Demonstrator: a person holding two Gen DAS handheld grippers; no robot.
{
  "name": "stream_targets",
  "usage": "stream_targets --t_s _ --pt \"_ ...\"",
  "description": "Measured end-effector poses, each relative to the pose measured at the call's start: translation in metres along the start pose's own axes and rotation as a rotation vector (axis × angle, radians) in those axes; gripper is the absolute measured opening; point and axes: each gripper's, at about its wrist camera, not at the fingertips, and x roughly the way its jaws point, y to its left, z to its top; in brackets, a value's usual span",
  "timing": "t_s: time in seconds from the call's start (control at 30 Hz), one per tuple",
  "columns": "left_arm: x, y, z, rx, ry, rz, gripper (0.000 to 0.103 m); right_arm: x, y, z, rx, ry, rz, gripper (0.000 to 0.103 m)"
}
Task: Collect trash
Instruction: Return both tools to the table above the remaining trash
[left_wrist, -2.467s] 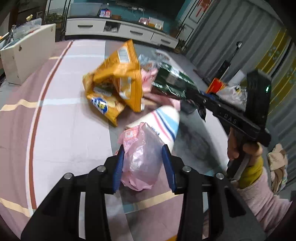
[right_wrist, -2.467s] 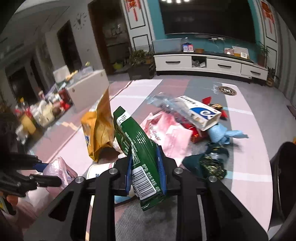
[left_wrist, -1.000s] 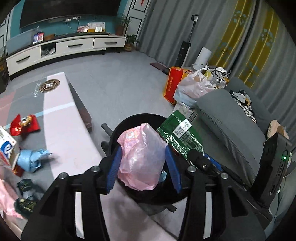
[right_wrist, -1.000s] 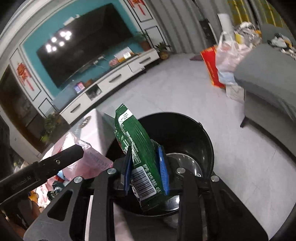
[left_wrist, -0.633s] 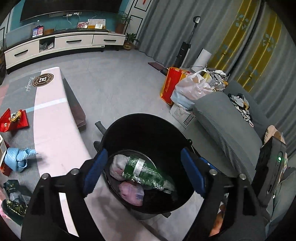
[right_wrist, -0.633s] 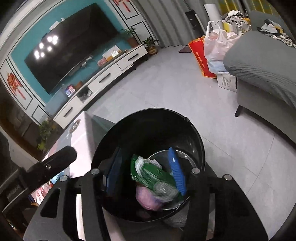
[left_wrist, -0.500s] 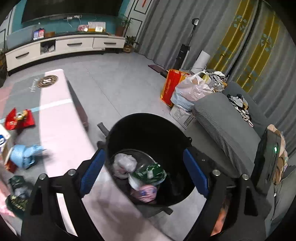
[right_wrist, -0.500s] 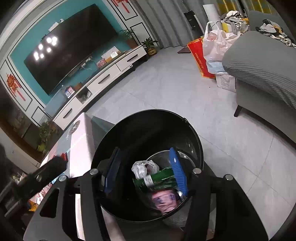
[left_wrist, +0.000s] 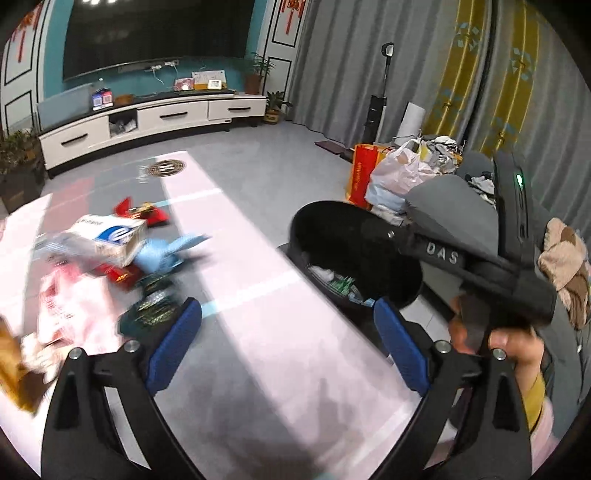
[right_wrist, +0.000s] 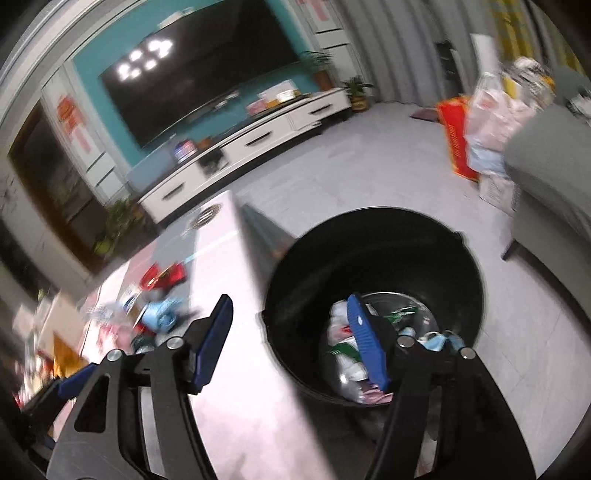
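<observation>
Both grippers are open and empty. My left gripper (left_wrist: 288, 332) hangs over the pink-and-grey table (left_wrist: 266, 332), turned toward the trash pile: a white and blue box (left_wrist: 107, 236), a light blue wad (left_wrist: 166, 251), red wrappers (left_wrist: 142, 214), a dark foil wrapper (left_wrist: 151, 310) and a pink bag (left_wrist: 70, 310). My right gripper (right_wrist: 291, 339) straddles the table edge and the black bin (right_wrist: 373, 236), which holds green and white wrappers (right_wrist: 343, 350). The bin (left_wrist: 332, 229) and the right gripper's body (left_wrist: 476, 266) also show in the left wrist view.
A grey sofa (right_wrist: 550, 166) and a red bag with plastic bags (left_wrist: 384, 177) stand right of the bin. A white TV cabinet (left_wrist: 147, 118) lines the far wall. An orange snack bag (left_wrist: 14, 373) lies at the table's left edge.
Both grippers opened over the bin and dropped the pink bag and the green packet into it. Both have since swung left, back toward the table and the trash pile.
</observation>
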Motion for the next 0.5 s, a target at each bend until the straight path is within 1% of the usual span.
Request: stream_targets --t_s 0.13,0.2,0.3,0.37,0.4,0.43,0.5 --pt "-0.035 0.031 -0.020 -0.017 -0.010 0.056 0.094 0.003 0.038 -0.011 -0.084 0.043 0.081 0.068" --pt "-0.049 0.048 -0.029 -0.036 -0.001 0.072 0.094 0.007 0.057 -0.018 -0.130 0.071 0.110 0.068" --pt "-0.066 0.080 -0.044 -0.085 0.014 0.115 0.095 0.013 0.087 -0.031 -0.203 0.114 0.154 0.068" --pt "-0.071 0.095 -0.051 -0.122 0.027 0.134 0.095 0.017 0.105 -0.039 -0.242 0.143 0.180 0.068" --pt "-0.073 0.101 -0.055 -0.141 0.028 0.142 0.095 0.019 0.112 -0.042 -0.253 0.153 0.193 0.069" --pt "-0.077 0.109 -0.061 -0.161 0.023 0.145 0.095 0.019 0.118 -0.046 -0.262 0.162 0.206 0.075" --pt "-0.084 0.121 -0.070 -0.182 0.023 0.150 0.095 0.020 0.130 -0.054 -0.276 0.175 0.226 0.077"
